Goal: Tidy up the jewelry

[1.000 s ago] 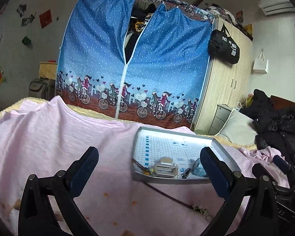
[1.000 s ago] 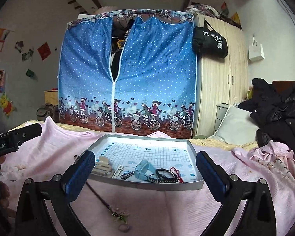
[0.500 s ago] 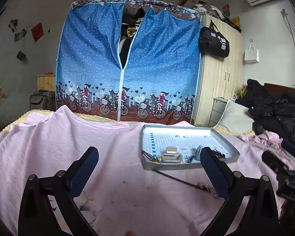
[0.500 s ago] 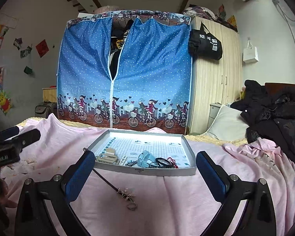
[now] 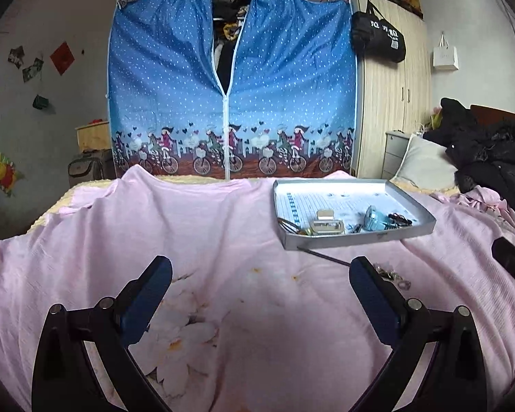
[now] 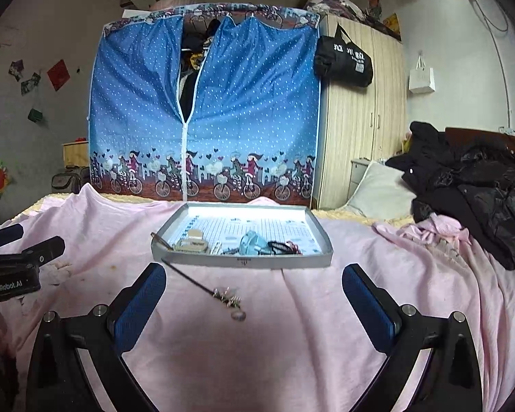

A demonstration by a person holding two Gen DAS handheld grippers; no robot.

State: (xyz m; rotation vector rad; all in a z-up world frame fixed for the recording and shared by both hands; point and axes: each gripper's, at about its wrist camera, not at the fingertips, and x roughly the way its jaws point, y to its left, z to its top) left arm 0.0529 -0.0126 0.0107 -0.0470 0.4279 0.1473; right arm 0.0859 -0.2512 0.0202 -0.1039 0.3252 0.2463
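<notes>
A shallow grey tray (image 6: 243, 261) (image 5: 425, 211) lies on the pink bedspread. It holds a pale hair clip (image 6: 192, 244) (image 5: 326, 227), a light blue piece (image 6: 252, 242) (image 5: 374, 221), black hair ties (image 6: 279, 247) and other small items. A dark hair stick with a dangling charm (image 6: 228, 297) (image 5: 391, 274) lies on the spread in front of the tray. My right gripper (image 6: 254, 292) is open, just short of the charm. My left gripper (image 5: 261, 285) is open over bare cloth, left of the tray.
A blue fabric wardrobe (image 6: 206, 110) and a wooden cupboard (image 6: 364, 130) stand behind the bed. A white pillow (image 6: 377, 192) and a heap of black jackets (image 6: 473, 185) lie at the right. The other gripper (image 6: 20, 267) shows at the left edge of the right wrist view.
Both grippers have drawn back from the tray and risen; the tray now looks smaller and farther. The hair stick with its charm has come fully into view. Both stayed open.
</notes>
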